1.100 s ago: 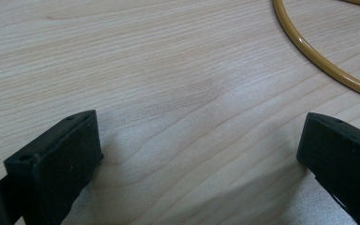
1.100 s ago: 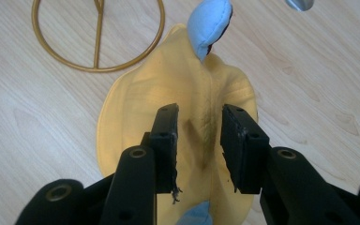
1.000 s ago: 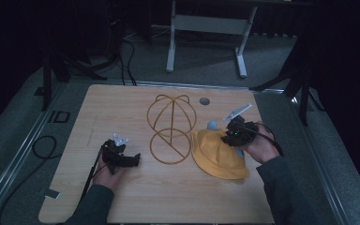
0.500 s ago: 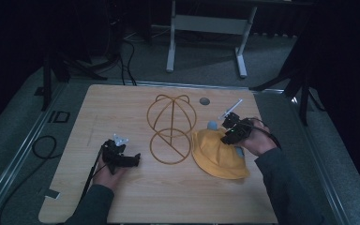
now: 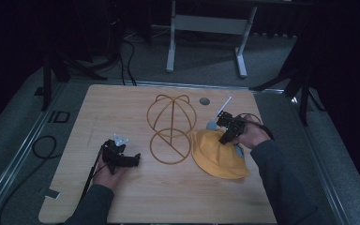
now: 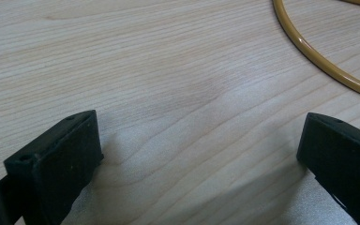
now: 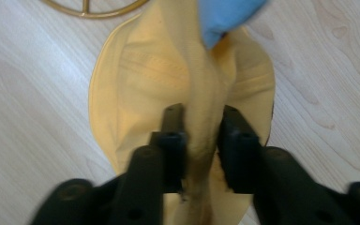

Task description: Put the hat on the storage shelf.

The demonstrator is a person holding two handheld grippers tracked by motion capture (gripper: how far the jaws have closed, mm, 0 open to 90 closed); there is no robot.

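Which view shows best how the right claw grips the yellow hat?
The right gripper view: the right claw pinches a raised fold of the hat between its jaws, seen close. The high view shows the hat beside the wire stand, the grip small. The left gripper view shows table and wire.

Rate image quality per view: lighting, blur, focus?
High view: dim, surroundings nearly black, only the table lit; yellow hat soft. Left gripper view: bright, wood grain crisp, jaws cast soft shadows, the wire ring sharp. Right gripper view: bright, blurred throughout; the hat's pinched fold and the gripper body at the bottom smeared.
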